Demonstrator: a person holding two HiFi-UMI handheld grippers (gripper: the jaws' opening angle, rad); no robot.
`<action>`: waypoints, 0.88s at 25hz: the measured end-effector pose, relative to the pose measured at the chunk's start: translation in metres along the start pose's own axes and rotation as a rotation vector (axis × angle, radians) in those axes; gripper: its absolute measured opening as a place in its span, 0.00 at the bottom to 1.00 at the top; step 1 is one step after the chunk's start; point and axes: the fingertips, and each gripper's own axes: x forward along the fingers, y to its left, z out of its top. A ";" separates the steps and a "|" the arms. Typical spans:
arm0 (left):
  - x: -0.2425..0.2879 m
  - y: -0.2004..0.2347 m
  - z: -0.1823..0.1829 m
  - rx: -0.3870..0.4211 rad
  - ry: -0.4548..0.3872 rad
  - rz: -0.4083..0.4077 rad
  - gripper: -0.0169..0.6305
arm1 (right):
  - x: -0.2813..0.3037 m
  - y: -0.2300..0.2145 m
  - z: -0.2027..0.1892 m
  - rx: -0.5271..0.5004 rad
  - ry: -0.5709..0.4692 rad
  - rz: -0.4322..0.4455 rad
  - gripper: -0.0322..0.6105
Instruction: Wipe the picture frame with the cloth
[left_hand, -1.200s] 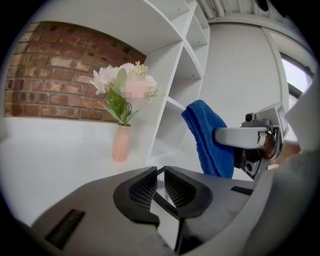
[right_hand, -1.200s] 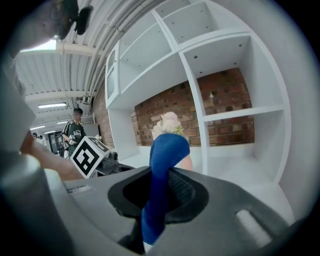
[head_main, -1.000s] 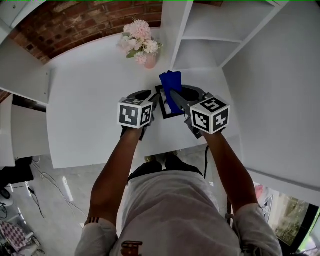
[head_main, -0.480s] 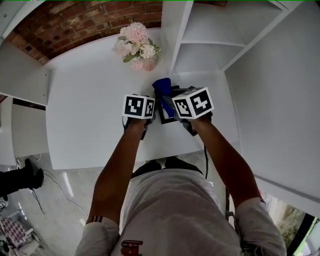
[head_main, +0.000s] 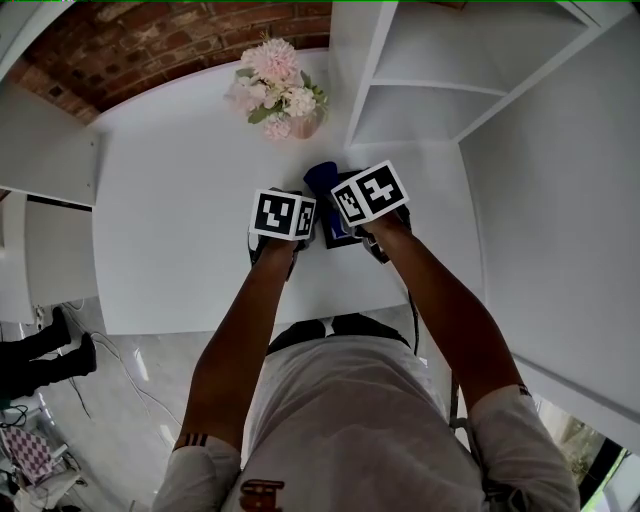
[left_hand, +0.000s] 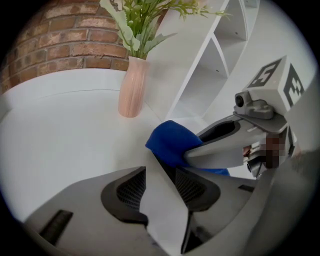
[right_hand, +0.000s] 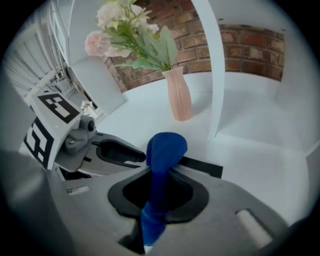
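Right gripper view gives us the picture frame (right_hand: 201, 167) as a black edge lying on the white counter (right_hand: 150, 117), just past the jaws. Our right gripper (right_hand: 160, 175) has its jaws closed on the blue cloth (right_hand: 165, 145), whose bunched end sticks out above the frame. Our left gripper (left_hand: 161, 182) hangs just beside it on the left, its jaws apart with only bare counter showing between them. Beyond both, a pink vase (head_main: 303, 124) of flowers stands on the counter next to a white shelf unit (head_main: 420, 70). A brick wall (head_main: 150, 50) runs behind.
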 end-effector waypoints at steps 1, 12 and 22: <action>0.000 0.001 0.000 -0.002 -0.001 -0.001 0.30 | 0.002 -0.004 -0.001 0.002 0.009 -0.007 0.14; 0.000 0.002 -0.001 -0.004 -0.001 0.000 0.31 | -0.021 -0.050 -0.007 0.085 -0.018 -0.077 0.14; -0.001 0.001 -0.002 -0.005 -0.009 -0.002 0.31 | -0.051 -0.044 -0.014 0.125 -0.082 -0.072 0.14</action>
